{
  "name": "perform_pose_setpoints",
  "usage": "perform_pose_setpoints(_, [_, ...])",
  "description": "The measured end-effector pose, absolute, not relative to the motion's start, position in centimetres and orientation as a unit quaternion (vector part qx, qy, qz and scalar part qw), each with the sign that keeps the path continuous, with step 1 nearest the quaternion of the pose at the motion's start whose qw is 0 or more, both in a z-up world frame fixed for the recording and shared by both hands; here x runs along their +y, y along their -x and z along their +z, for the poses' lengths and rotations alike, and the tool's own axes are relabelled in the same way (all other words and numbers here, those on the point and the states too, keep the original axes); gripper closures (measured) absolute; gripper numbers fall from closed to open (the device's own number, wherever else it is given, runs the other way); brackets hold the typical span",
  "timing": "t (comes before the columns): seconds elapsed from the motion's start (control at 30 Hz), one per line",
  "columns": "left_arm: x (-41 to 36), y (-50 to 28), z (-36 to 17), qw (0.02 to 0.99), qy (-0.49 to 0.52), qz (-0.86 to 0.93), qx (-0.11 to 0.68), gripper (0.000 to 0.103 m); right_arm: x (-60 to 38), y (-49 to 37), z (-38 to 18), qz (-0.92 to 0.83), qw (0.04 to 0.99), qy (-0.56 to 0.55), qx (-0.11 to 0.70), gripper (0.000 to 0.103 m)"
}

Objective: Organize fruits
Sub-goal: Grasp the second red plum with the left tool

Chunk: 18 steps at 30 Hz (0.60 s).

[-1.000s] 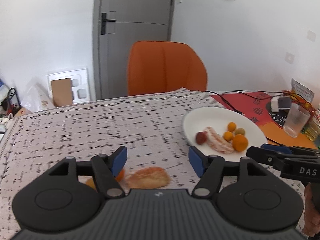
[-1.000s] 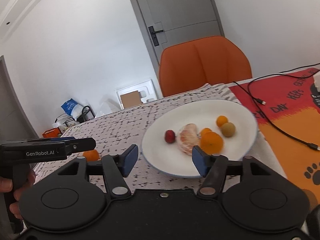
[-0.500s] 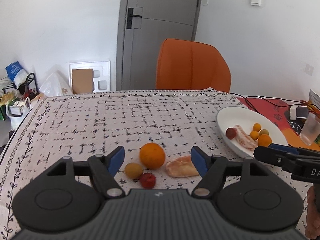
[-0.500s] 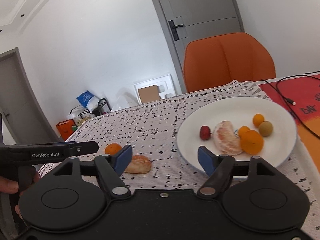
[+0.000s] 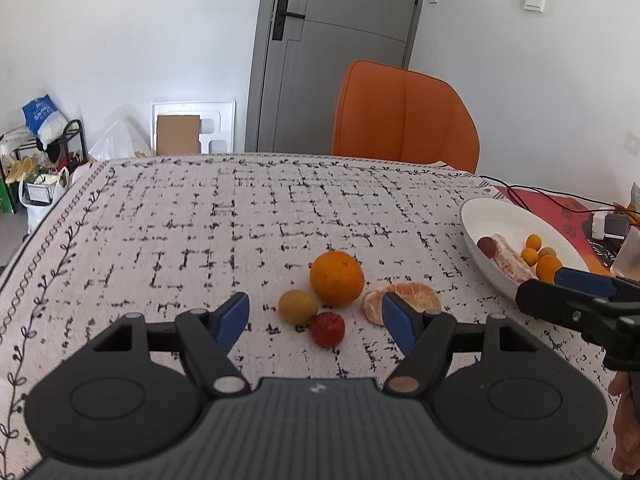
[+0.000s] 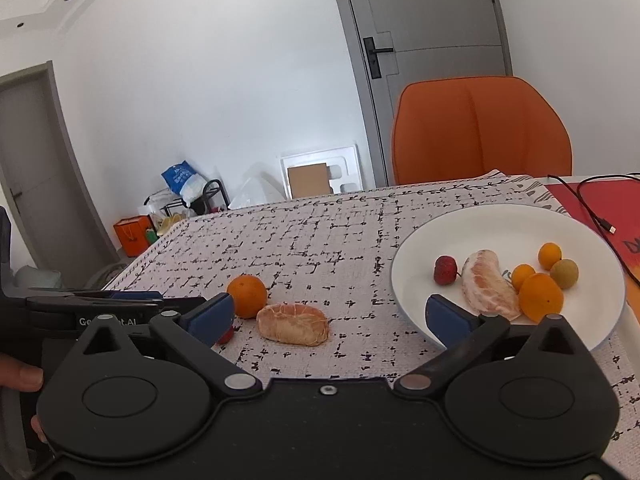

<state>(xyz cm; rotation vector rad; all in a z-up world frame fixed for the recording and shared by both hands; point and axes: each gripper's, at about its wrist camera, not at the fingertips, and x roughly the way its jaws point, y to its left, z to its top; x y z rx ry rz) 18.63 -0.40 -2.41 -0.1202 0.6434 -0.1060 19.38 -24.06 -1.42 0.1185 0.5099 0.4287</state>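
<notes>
1. The plate [image 6: 504,224] already had six fruits on it: a red berry [image 6: 445,270], a peeled piece [image 6: 489,285], three little oranges and one small green-brown fruit [image 6: 564,274]
2. Four fruits were not on the plate yet. They sat close together on the cloth [image 5: 200,216], left of the plate
3. These were a big orange [image 5: 337,278], a yellow fruit [image 5: 298,306], a strawberry [image 5: 327,329] and a peeled half [image 5: 404,300], the one nearest the plate
4. The left claw [image 5: 315,316] was wide open and held nothing. It hung near those four fruits
5. The right claw [image 6: 328,318] was wide open too and held nothing, near the plate's left rim
6. I think the job was a bit more than half done
</notes>
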Motion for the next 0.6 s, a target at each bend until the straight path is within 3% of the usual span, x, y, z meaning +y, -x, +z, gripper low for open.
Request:
perform_pose_setpoints(0.37, [-0.6,-19.9,-4.3,0.937,0.069,-0.053,0.338,0.038,-23.0,-19.5,-1.7,0.21,0.941,-0.045,0.261,0.0])
perform_pose_setpoints(0.47, [-0.7,-20.2,-4.9,0.936,0.076,-0.047,0.341,0.058,-22.8,-19.5,-1.6,0.21,0.94,-0.042,0.264,0.0])
perform_pose_setpoints(0.53, [-0.7,-20.3,-5.3,0.932,0.078,-0.053,0.349,0.082,-22.6,-19.4,-1.4,0.215,0.94,-0.041,0.261,0.0])
perform_pose_setpoints(0.6, [-0.7,-20.0,-5.3,0.933,0.075,-0.054,0.348,0.082,-22.4,-19.3,-1.3,0.219,0.94,-0.039,0.26,0.0])
